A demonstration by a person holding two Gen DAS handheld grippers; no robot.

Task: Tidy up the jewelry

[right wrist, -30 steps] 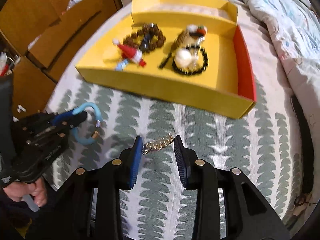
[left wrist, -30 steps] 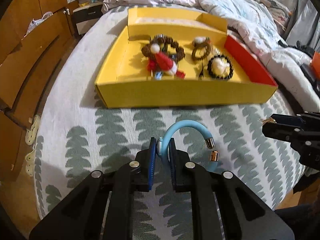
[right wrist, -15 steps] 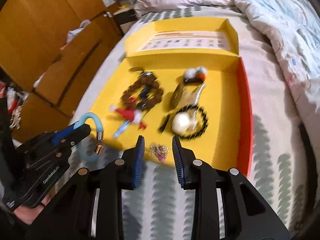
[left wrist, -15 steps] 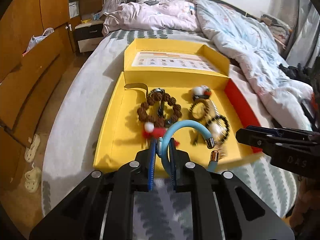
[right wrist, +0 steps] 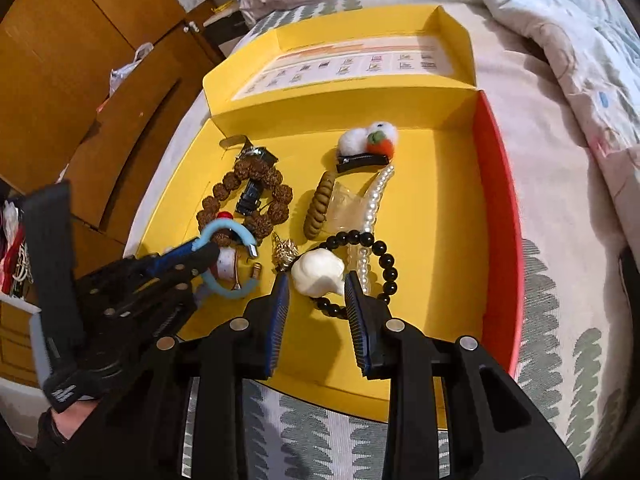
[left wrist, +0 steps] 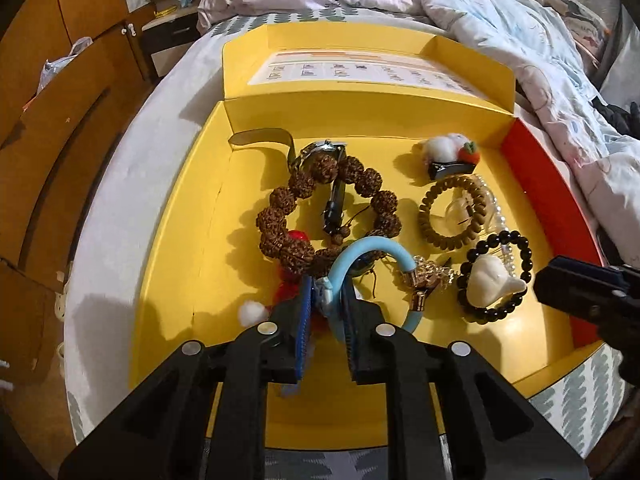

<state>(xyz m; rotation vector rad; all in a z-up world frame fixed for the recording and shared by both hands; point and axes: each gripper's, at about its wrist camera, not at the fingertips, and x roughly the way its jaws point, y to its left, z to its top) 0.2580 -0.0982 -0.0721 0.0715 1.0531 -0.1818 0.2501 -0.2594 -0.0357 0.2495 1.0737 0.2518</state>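
Holds a blue bangle (left wrist: pixel 372 246) upright in the left gripper (left wrist: pixel 326 292) above the near-left part of the yellow box (left wrist: pixel 180 240), jaws opening, the loop between the pads and apparently touching them. Arches over the near rim of a brown bead bracelet (left wrist: pixel 280 216) at the box's middle. Keeps the right gripper (right wrist: pixel 314 280) nearer the right edge, fingers apart and clamped on nothing, straddling the white charm (right wrist: pixel 318 272) of a black bead bracelet (right wrist: pixel 386 264). Leaves a gold chain (right wrist: pixel 285 252) lying on the box floor just beyond the right gripper's left fingertip, beside the bangle's metal ends. Rests the box itself on a bed (right wrist: pixel 560 300).
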